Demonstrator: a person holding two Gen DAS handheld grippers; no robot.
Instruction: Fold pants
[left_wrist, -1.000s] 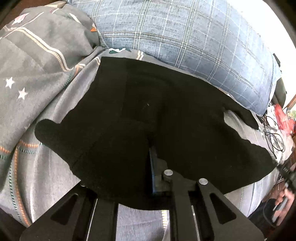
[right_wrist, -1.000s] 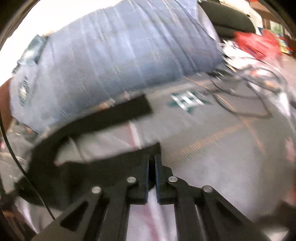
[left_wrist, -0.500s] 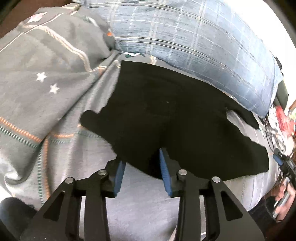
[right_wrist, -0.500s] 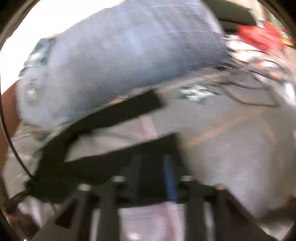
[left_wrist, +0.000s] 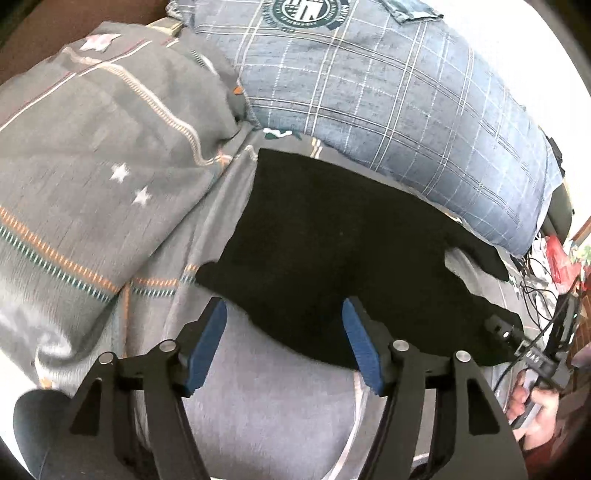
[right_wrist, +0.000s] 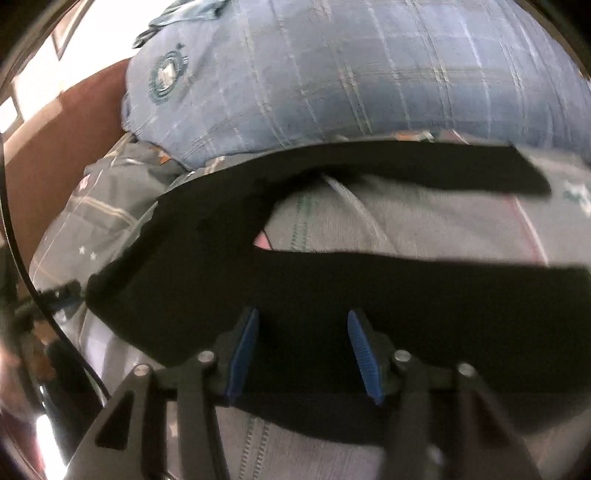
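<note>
Black cloth: the pants (left_wrist: 351, 251) lie spread flat on the bed, waist end toward the grey bedding, the two legs running apart toward the far side in the right wrist view (right_wrist: 332, 295).
Left claw (left_wrist: 284, 343): jaws wide and bare; they have just been opening, and the blue pads (left_wrist: 207, 339) hover over the near hem with nothing pinched between them.
Right claw (right_wrist: 301, 354): jaws part open above the nearer leg, pads clear of the fabric; they opened within the last second and grip nothing.
Why so placed: both claws look to have let go so the garment can settle flat; my reading is that a fold has not yet been made, since the legs lie split rather than stacked.
Next need: likely a fresh pinch on one leg's edge, to carry it over the other.
Risk: the cloth is thin and limp, so a shallow pinch may slip or drag a wrinkle.
Bed sheet (left_wrist: 277, 406): grey, soft, with striped bands and small stars; it gives under load.
Blue checked pillow (left_wrist: 388, 92): lies just beyond the pants, touching their far edge.
Grey quilt (left_wrist: 92, 147): bunched beside the waist end.
Room: cables and red clutter (left_wrist: 557, 254) at the bed's far end; a hand (left_wrist: 535, 410) shows at the frame's edge.
</note>
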